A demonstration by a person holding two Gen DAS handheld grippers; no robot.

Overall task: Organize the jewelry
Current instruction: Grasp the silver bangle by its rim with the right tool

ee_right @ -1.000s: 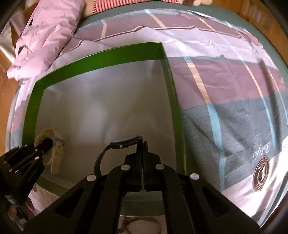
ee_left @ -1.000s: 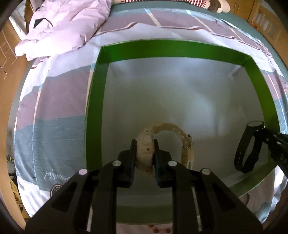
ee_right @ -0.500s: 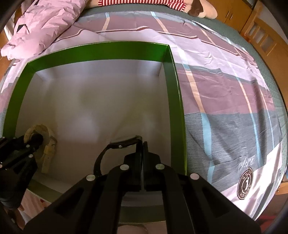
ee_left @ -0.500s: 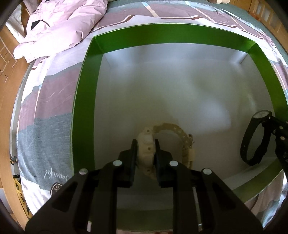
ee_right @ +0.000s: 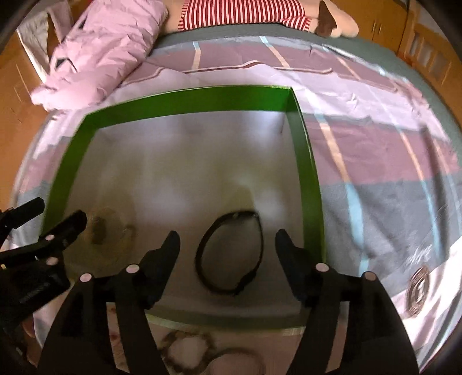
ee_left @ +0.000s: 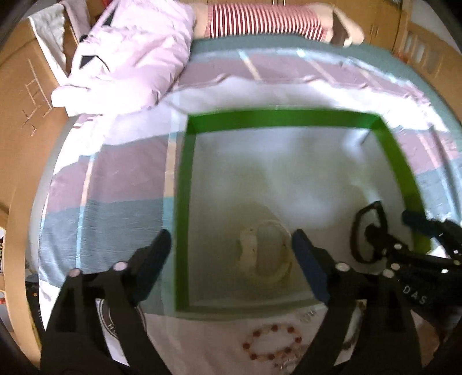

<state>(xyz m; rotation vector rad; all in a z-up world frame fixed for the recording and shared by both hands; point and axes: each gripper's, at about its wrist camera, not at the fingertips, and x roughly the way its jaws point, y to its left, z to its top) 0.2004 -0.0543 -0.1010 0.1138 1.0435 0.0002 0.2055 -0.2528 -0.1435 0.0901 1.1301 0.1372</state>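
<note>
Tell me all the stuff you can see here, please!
Green-walled box with a pale floor: one, on the bed.
Cream plastic wristwatch: one, on the box floor, left side.
Black strap wristwatch: one, on the box floor, right side.
Red-and-pale bead bracelet: one, on the sheet in front of the box.
Striped pink, grey and white bedsheet: one, under everything.
Crumpled pink quilt: one, far left corner.
Red-and-white striped soft item: one, at the head of the bed.
Left gripper: black fingers opening, nothing held.
Right gripper: black fingers opening, over the black watch.
</note>
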